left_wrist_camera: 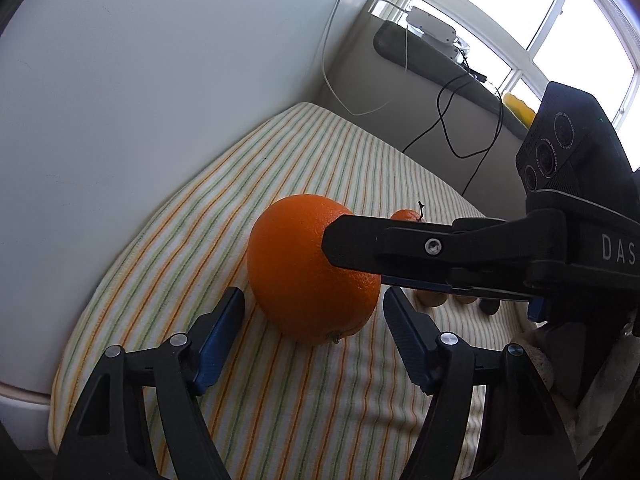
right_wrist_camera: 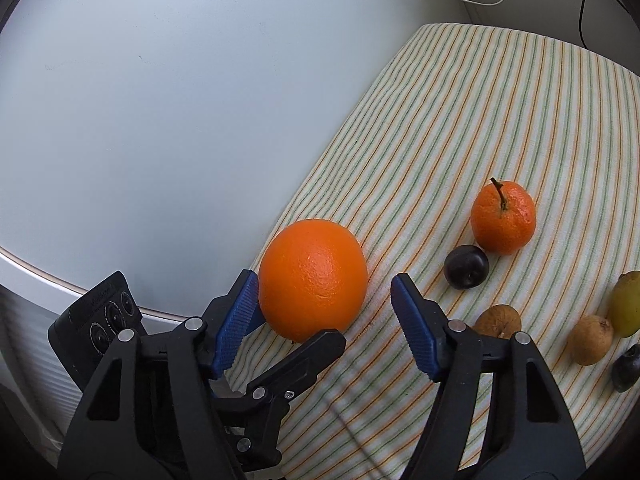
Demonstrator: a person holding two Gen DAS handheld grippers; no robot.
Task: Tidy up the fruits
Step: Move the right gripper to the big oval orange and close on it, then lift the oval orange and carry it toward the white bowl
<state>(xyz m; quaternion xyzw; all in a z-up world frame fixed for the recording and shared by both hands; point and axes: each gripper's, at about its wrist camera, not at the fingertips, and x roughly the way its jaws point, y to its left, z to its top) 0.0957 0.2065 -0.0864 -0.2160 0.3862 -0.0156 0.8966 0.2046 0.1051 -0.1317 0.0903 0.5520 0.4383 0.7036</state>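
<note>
- While both grippers converge on one orange [left_wrist_camera: 308, 268], it rests on the striped cloth [left_wrist_camera: 280, 380] near the cloth's left edge, beside the white tabletop [right_wrist_camera: 140, 120].
- Left gripper [left_wrist_camera: 314, 328]: fingers apart, one on each side of the orange's near half, neither pad seen touching.
- Right gripper [right_wrist_camera: 324, 312]: fingers apart; the left pad lies at the peel, and contact cannot be confirmed; the right pad stands clear.
- Other fruit to the right: mandarin [right_wrist_camera: 503, 216], plum [right_wrist_camera: 466, 267], brown fruits [right_wrist_camera: 591, 340].
- Risk: two tools on one round fruit. A one-sided push would likely roll the orange leftward off the cloth, or the crossing fingers could collide.
- Risk: an off-centre squeeze may let the smooth peel slip out.
- Writing: "DAS" on the right gripper's body, cut off at the frame edge; small print around the camera lenses is unreadable.
</note>
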